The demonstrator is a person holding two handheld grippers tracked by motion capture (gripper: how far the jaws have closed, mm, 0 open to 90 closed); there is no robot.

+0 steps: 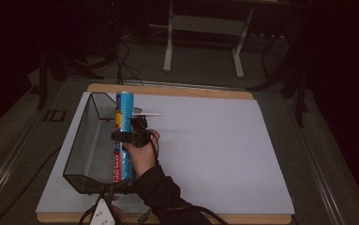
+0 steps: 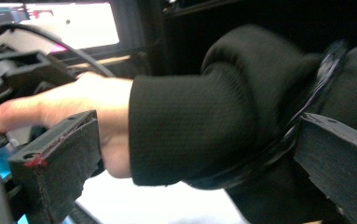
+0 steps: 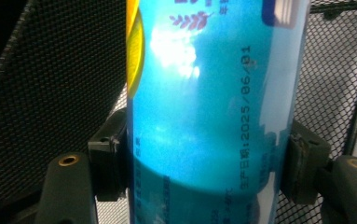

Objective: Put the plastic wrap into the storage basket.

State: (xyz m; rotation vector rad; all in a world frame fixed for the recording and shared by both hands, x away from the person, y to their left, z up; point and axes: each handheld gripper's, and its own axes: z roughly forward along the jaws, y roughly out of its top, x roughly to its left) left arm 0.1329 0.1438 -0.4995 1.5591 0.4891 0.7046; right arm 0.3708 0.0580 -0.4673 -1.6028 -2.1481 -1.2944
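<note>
Right hand-held gripper (image 1: 129, 127) clamps the blue can (image 1: 123, 136) above the mesh basket (image 1: 86, 140); left hand-held gripper (image 2: 199, 158) gapes.

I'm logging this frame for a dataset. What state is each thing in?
blue tube: held over the basket's right wall, long axis running away from the person.
mesh basket: upright on the table, open-topped.
right gripper: shut on the tube.
left gripper: open, holding nothing.
</note>
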